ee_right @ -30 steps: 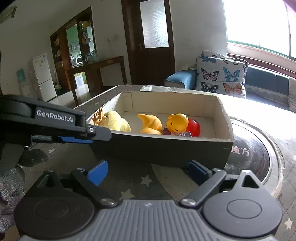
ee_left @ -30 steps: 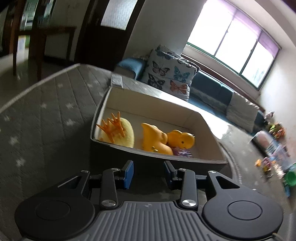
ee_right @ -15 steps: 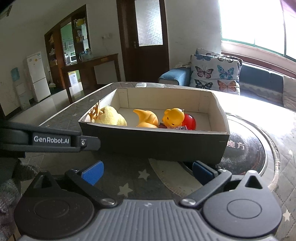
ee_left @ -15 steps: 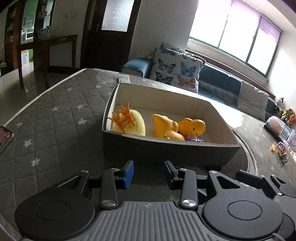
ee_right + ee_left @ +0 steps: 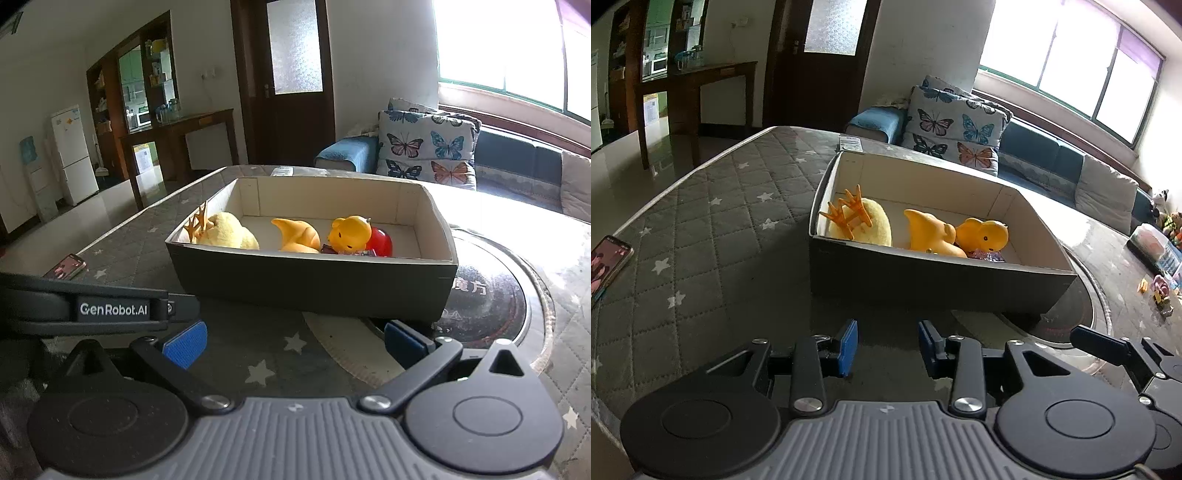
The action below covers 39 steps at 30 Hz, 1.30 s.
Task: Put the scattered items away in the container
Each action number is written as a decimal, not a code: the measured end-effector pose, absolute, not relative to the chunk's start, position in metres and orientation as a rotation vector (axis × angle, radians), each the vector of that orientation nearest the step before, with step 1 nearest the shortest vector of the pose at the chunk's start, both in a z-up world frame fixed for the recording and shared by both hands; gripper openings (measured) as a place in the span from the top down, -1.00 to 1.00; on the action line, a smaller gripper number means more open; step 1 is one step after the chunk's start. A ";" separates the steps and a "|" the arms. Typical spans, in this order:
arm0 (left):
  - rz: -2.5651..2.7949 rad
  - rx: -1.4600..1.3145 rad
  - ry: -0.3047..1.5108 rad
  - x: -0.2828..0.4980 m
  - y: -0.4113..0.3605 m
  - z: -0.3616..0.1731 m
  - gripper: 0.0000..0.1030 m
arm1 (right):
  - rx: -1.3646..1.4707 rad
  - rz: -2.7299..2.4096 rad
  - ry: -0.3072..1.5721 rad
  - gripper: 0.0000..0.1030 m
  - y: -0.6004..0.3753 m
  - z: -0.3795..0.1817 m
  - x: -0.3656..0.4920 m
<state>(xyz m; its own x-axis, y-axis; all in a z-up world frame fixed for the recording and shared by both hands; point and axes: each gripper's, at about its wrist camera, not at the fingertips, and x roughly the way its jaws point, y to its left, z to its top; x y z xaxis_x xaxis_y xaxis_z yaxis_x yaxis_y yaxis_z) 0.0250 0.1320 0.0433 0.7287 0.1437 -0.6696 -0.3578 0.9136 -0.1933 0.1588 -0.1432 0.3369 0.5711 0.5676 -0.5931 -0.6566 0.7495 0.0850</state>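
A dark box (image 5: 923, 280) with a cream inside stands on the quilted grey table. In it lie a yellow plush (image 5: 866, 221) with orange feet, an orange toy (image 5: 929, 230), a yellow duck figure (image 5: 984, 232) and a red ball (image 5: 380, 242). My left gripper (image 5: 886, 343) hovers just short of the box's near wall, its jaws closing with nothing between them. My right gripper (image 5: 293, 343) stands wide open and empty before the same wall (image 5: 306, 280). The left gripper's body (image 5: 110, 308) crosses the right wrist view at the left.
A phone (image 5: 607, 264) lies near the table's left edge. A round black disc (image 5: 491, 295) sits under the box's right end. A sofa with butterfly cushions (image 5: 956, 125) stands behind the table. Small toys (image 5: 1160, 288) lie on the floor at the right.
The left wrist view has levelled and swung, bringing the phone and the right gripper's tip into sight. The box looks slightly farther in both views. The toys in the box have not moved.
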 end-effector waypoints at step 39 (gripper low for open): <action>0.275 -0.263 0.755 0.062 0.132 0.040 0.26 | -0.145 0.640 0.718 -1.00 -0.141 0.325 0.197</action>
